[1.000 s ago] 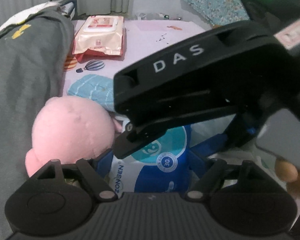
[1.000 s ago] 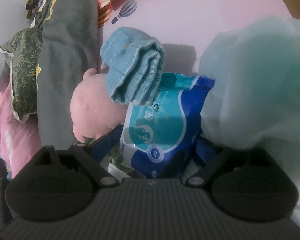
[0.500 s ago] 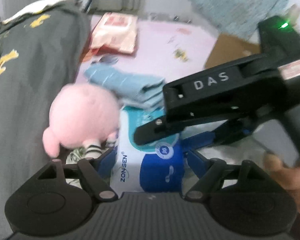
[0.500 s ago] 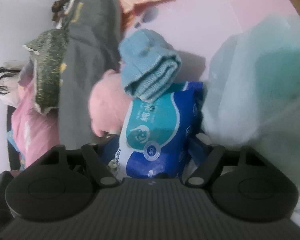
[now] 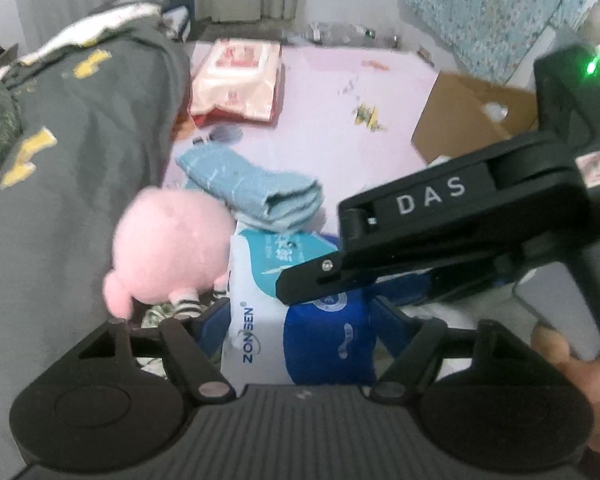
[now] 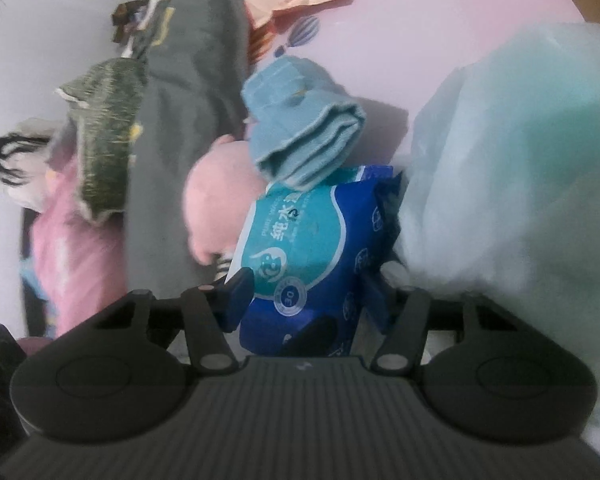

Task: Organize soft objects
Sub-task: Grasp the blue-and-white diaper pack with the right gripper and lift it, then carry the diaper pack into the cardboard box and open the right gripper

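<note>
Right gripper (image 6: 300,300) closing around wipes pack (image 6: 312,248)

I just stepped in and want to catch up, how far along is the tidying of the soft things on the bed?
Nothing looks sorted yet. In hand: both grippers' fingers are closing around the blue-and-white wet-wipes pack. Left: the folded light-blue towel, the pink plush toy and the pink-and-white wipes packet all lie loose on the pink bedsheet.
</note>
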`<act>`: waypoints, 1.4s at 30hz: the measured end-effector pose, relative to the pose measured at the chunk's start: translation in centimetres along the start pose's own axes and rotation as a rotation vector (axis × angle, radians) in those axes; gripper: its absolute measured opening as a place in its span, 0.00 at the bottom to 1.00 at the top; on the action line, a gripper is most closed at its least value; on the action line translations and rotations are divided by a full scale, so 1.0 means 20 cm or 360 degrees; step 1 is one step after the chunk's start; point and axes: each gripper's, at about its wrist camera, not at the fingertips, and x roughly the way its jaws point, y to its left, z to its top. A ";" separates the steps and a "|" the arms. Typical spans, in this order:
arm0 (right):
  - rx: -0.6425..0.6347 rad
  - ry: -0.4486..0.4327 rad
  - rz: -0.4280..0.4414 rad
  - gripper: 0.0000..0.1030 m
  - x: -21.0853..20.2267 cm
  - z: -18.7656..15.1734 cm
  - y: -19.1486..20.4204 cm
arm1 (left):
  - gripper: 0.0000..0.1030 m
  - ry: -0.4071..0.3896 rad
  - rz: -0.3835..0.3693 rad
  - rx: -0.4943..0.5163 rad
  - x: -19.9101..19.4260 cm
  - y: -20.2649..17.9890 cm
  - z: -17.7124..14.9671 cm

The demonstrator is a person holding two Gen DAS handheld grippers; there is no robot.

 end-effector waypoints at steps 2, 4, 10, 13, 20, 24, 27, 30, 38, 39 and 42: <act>0.0010 0.0007 0.0080 0.56 -0.05 -0.01 0.01 | 0.73 -0.0028 0.0010 -0.0015 -0.08 -0.01 0.00; 0.0022 0.0008 0.0156 0.56 -0.09 -0.01 0.02 | 0.73 -0.0055 0.0016 -0.0021 -0.16 -0.02 0.00; 0.0015 0.0015 0.0325 0.56 -0.22 -0.03 0.06 | 0.73 -0.0165 0.0079 0.0014 -0.36 -0.12 0.04; -0.0021 -0.0034 0.0392 0.56 -0.32 -0.04 0.08 | 0.73 -0.0229 0.0095 0.0063 -0.43 -0.21 0.07; -0.0010 -0.0217 0.0509 0.56 -0.70 -0.06 -0.03 | 0.73 -0.0407 0.0021 0.0250 -0.55 -0.57 0.16; -0.0004 -0.0399 0.0505 0.57 -0.98 -0.07 -0.16 | 0.73 -0.0499 -0.0079 0.0380 -0.55 -0.84 0.22; 0.0012 -0.0528 0.0457 0.57 -1.20 -0.09 -0.30 | 0.74 -0.0502 -0.0185 0.0427 -0.48 -1.01 0.26; 0.0063 -0.0619 0.0383 0.57 -1.35 -0.11 -0.47 | 0.74 -0.0474 -0.0262 0.0456 -0.36 -1.17 0.27; 0.0337 -0.0521 0.0208 0.55 -1.22 -0.06 -1.03 | 0.69 -0.0234 -0.0117 0.0626 0.03 -1.31 0.14; 0.0368 -0.0504 0.0171 0.54 -1.20 -0.05 -1.07 | 0.69 -0.0253 -0.0122 0.0634 0.01 -1.29 0.12; 0.0373 -0.0497 0.0097 0.54 -1.16 -0.06 -1.13 | 0.73 -0.0346 -0.0145 0.0586 -0.09 -1.20 0.10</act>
